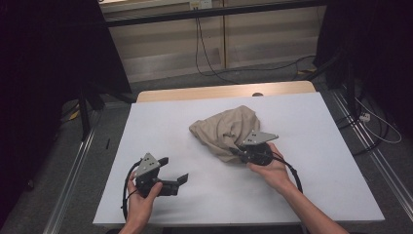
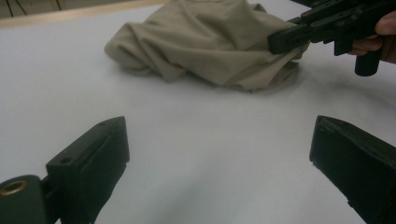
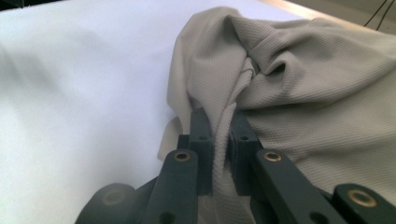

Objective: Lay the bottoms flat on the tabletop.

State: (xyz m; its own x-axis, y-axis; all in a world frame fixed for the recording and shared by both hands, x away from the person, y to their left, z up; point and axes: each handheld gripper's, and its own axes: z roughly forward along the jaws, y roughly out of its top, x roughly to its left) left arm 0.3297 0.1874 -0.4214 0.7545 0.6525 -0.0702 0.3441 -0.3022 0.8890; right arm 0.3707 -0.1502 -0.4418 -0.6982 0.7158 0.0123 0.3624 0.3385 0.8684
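Right now right tongs [image 3: 219, 140] clamped on pinched fold of beige cloth [image 1: 226, 130], crumpled mid-bench [image 1: 160, 131], likely to lift and spread it. Left tongs [image 1: 171, 171] wide open, empty, hovering near, apart from cloth, probably ready for second hold.

Table [image 1: 160, 126] with white top; bare wood strip [image 1: 224, 91] along the far edge. Floor [image 1: 272, 73] grey, dim. Beyond the table a low pale panelled wall [image 1: 160, 44], crossed by a dark horizontal bar [image 1: 209, 12]. Black cables [image 1: 202, 48] hang down the wall and trail over the floor; a white cable [image 1: 377, 129] lies at the right. Dark stands or drapes on both sides, details lost in shadow. Metal rails [image 1: 73, 170] run along the floor on either side. Light falls mainly on the tabletop.
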